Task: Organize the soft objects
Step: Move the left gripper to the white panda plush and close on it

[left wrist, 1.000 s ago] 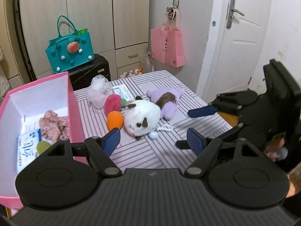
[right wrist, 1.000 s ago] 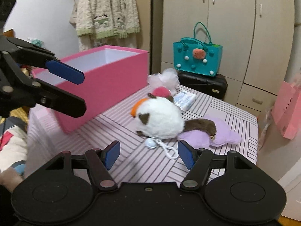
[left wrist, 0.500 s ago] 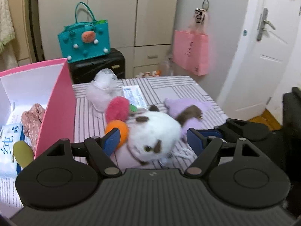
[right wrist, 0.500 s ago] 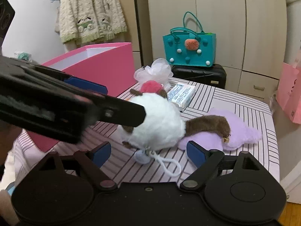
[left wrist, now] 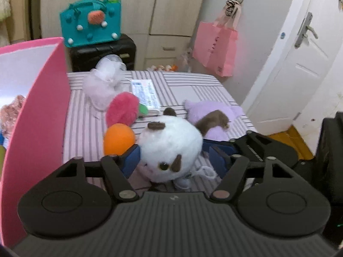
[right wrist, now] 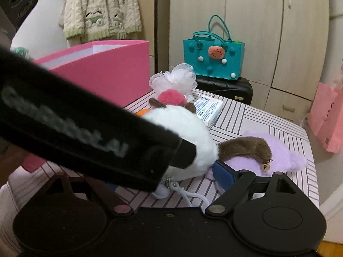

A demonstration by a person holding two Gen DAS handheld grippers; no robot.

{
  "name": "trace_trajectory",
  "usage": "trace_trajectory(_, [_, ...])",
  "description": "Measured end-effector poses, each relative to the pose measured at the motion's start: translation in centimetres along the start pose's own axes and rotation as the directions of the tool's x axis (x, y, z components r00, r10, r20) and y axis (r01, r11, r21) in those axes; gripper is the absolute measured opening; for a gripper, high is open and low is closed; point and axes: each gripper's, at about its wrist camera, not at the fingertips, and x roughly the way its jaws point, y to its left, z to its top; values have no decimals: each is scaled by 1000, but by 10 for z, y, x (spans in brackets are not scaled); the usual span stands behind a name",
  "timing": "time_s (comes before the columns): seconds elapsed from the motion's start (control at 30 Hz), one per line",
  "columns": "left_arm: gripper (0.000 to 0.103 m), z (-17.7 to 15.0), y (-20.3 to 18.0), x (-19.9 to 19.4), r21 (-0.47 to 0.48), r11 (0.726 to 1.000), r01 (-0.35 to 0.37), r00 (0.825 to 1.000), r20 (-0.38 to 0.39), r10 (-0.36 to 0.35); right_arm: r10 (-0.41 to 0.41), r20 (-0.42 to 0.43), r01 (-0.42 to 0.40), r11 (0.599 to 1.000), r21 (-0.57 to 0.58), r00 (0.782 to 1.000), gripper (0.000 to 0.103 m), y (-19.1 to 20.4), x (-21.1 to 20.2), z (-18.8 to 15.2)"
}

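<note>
Both my grippers crowd the white plush toy on the striped table.

My left gripper is closing around the toy, its jaws on either side; the left pad touches the fur, but I cannot tell if the right one does. My right gripper stands spread wide, its left finger hidden behind the other gripper's body, whose white lettering is too blurred to read. The pink box walls off the left side; bare table stays open toward the far right edge. An orange ball, pink pompom and purple plush sit close around. The packet print is unreadable.
</note>
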Motion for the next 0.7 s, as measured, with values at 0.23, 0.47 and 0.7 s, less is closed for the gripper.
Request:
trace_trajectory(0.23, [59, -8, -2, -1, 25, 999, -28, 999, 42, 27, -29, 22, 28, 1000, 9, 999, 80, 1, -2, -2])
trace_trajectory(0.47, [59, -13, -8, -2, 26, 999, -35, 997, 70, 33, -34, 14, 33, 999, 28, 999, 71, 5, -4, -4])
trace_trajectory(0.7, [59, -15, -10, -9, 28, 1000, -2, 998, 67, 0, -37, 9, 36, 998, 46, 999, 70, 5, -5, -4])
